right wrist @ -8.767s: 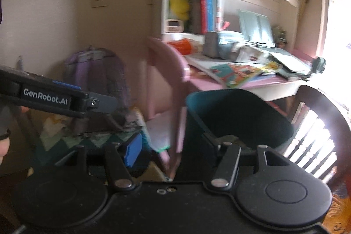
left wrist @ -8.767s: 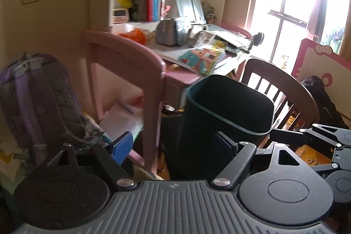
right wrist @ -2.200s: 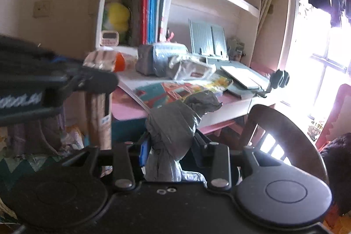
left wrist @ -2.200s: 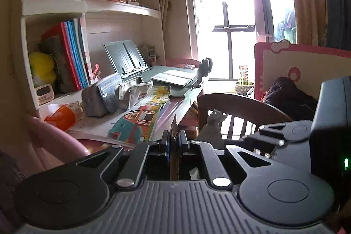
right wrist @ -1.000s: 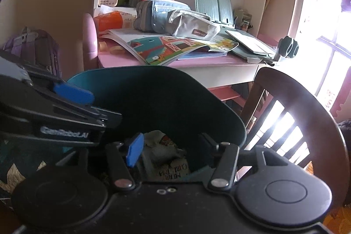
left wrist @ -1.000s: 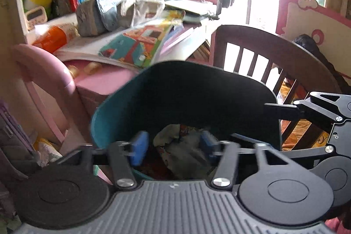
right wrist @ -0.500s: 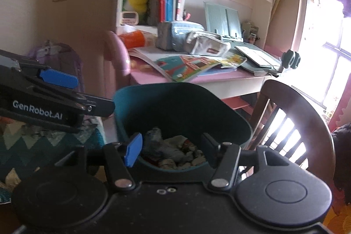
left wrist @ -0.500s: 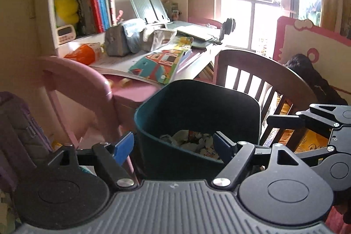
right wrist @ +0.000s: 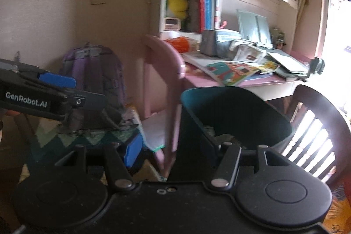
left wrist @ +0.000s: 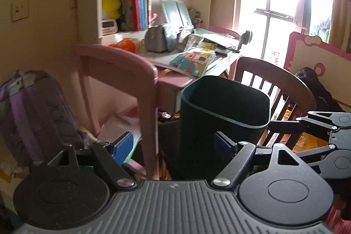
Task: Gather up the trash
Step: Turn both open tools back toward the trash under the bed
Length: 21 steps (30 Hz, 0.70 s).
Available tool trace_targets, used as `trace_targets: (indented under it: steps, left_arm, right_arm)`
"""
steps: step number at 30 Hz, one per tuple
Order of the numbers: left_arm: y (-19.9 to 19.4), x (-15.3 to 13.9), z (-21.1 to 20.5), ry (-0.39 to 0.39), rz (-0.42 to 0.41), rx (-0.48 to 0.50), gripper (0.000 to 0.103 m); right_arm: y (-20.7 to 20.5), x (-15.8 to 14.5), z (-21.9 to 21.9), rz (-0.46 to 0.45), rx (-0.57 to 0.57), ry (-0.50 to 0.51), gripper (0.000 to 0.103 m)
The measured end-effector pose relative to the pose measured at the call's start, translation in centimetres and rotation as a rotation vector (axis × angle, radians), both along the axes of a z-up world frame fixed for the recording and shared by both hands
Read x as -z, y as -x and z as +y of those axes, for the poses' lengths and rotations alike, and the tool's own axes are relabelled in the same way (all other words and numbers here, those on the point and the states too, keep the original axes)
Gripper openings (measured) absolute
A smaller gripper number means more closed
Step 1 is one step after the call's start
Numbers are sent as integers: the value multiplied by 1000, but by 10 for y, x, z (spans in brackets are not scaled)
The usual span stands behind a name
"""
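Note:
A dark teal trash bin (left wrist: pixel 223 106) stands on the floor between a pink chair and a wooden chair. From the left wrist view I see only its outer wall and rim. In the right wrist view the bin (right wrist: pixel 237 106) shows a little crumpled trash (right wrist: pixel 221 135) low inside. My left gripper (left wrist: pixel 173 144) is open with nothing between its blue pads, back from the bin. My right gripper (right wrist: pixel 173 146) is open and empty too, just short of the bin's near wall. The right gripper (left wrist: pixel 329 124) reaches in beside the bin; the left gripper (right wrist: pixel 43 93) hangs at the far left.
A pink chair (left wrist: pixel 131 67) stands left of the bin, a purple backpack (left wrist: pixel 33 106) beyond it. The pink desk (right wrist: pixel 258 80) behind carries books, pouches and an orange bottle. A dark wooden chair (left wrist: pixel 274 74) stands on the right, before a bright window.
Both grippers have drawn back and up from over the bin; it now stands farther off and the trash inside is mostly hidden. The left jaws have widened. The right gripper's grey wad is gone.

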<state>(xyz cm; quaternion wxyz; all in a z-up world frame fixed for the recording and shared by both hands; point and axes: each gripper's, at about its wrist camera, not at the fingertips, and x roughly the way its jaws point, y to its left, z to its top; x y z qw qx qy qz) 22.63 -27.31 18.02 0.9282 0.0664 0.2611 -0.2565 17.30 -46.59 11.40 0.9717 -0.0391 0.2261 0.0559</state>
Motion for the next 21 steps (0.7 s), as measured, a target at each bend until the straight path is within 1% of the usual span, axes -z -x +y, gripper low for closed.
trace_targets:
  steps: [3, 5, 7, 10, 13, 17, 21]
  left_arm:
    - [10, 6, 23, 6, 6, -3, 80]
    - [16, 13, 41, 10, 17, -15, 83]
    - [20, 21, 58, 16, 25, -33, 94]
    - [27, 36, 88, 25, 24, -64, 97]
    - [29, 56, 121, 33, 45, -101, 97]
    - [29, 90, 166, 42, 67, -177, 99]
    - [24, 128, 209, 68, 126, -220, 100]
  right_arm:
    - [-2, 8, 23, 16, -33, -5, 60]
    - [-4, 15, 38, 34, -60, -11, 60]
    - [-7, 24, 54, 53, -84, -17, 60]
    - [-15, 43, 82, 92, -125, -17, 60]
    - [-23, 66, 106, 138, -163, -28, 60]
    - [-35, 100, 139, 204, -217, -45, 60]
    - [-50, 140, 174, 289, -236, -87, 60]
